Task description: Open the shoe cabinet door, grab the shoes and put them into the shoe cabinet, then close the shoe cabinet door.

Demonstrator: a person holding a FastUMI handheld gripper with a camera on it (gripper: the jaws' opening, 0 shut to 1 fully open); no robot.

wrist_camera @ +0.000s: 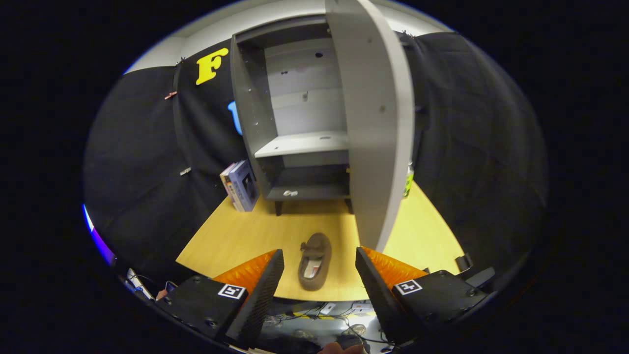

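With the cabinet door [376, 123] swung open, the gripper [319, 268] held its fingers wide and empty around the brown shoe [315, 260] on the table [231, 236], and would do best closing squarely across its sides.

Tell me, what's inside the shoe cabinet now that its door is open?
The shoe cabinet has a pale shelf with nothing on it; the open door covers its right side. The shoe lies on the table, ahead of the open gripper.

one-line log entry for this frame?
door: open | shoe: on table, between fingers, untouched | gripper: open | shelves: bare
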